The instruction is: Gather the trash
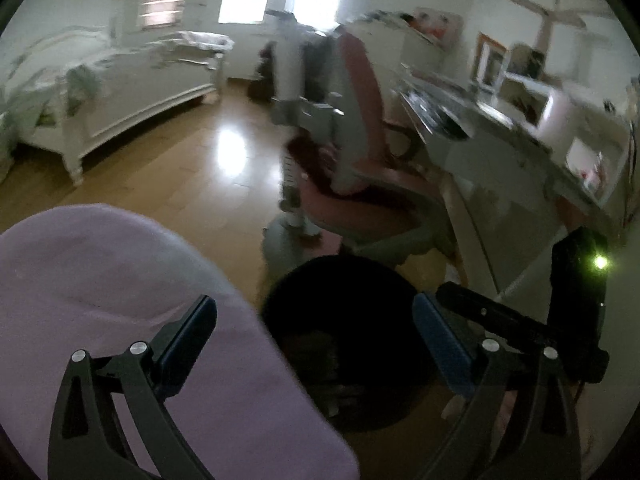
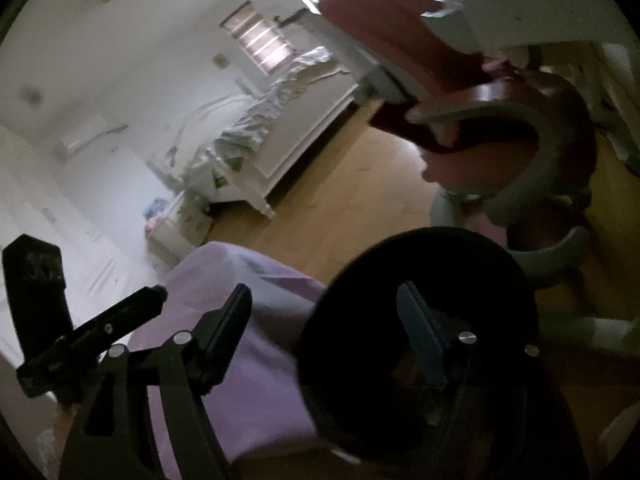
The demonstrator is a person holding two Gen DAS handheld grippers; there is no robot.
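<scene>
Trash bin, dark and round, sits on the floor just below both grippers; left gripper gapes empty, right gripper stands wide, nothing held. Drop looks done; next, find more litter.

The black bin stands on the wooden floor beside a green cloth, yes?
Not quite: the cloth beside the black bin is lilac, not green, as the left wrist view shows. The bin does stand on the wooden floor.
</scene>
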